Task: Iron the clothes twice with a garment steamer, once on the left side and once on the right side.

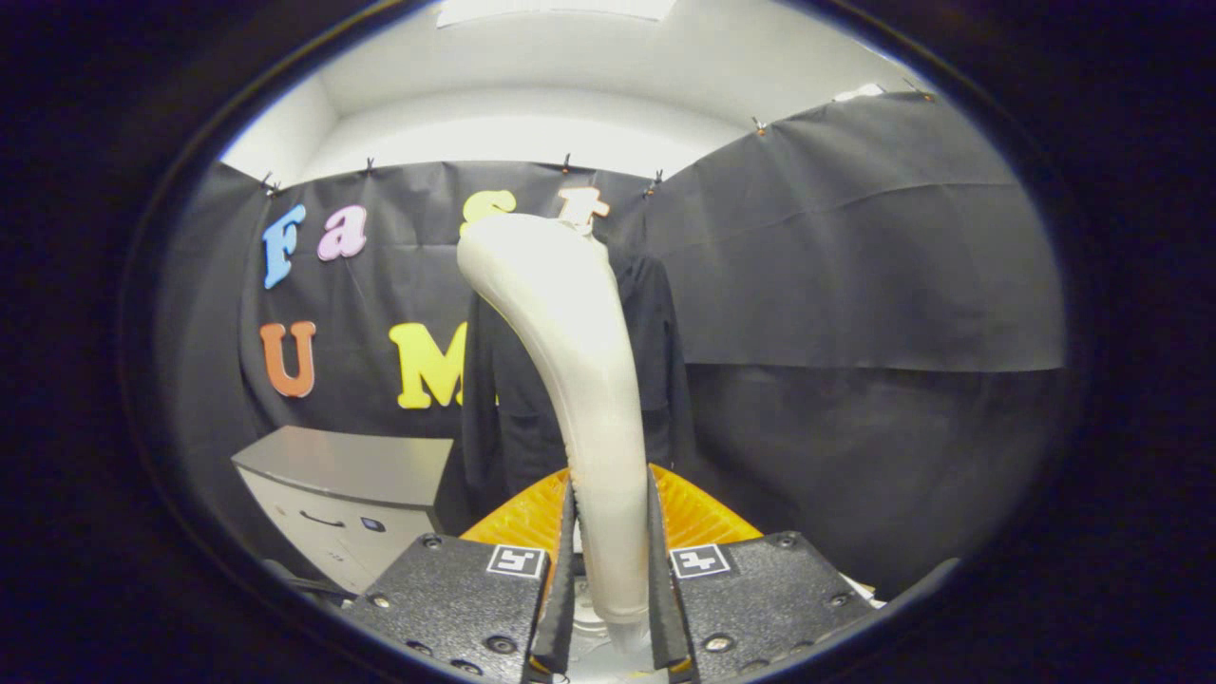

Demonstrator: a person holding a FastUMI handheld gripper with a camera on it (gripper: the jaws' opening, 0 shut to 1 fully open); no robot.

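**Steamer handle clamped, dark garment hanging beyond**

Gripper view: gripper (613, 570) closed on the garment steamer (570, 380), both fingers (560, 589) pressed flat against the lower part of its pale, glossy handle, one on each side. Handle clamped near its base, rising upright from between the fingers, then curving away toward the left at the top into a rounded head. Head seen from behind, so its steam face hidden. Ribbed orange plates (703, 513) fanning out on either side of the handle just behind the fingers, apparently part of the gripper itself.

Straight ahead, beyond the steamer, a dark garment (655, 351) hanging upright against the black cloth wall (855, 285), partly covered by the handle; a sleeve or side panel visible on each side of it, the left panel reaching lower toward the cabinet. Top of the garment and whatever it hangs from hidden behind the steamer head. Steamer head well short of the fabric as far as can be judged; exact gap impossible to tell.

Lower left, beside the garment, a grey cabinet (351, 475) with a flat top and a drawer front carrying a curved handle. Above the cloth wall, a pale plain wall and ceiling (522, 114), brightly lit.
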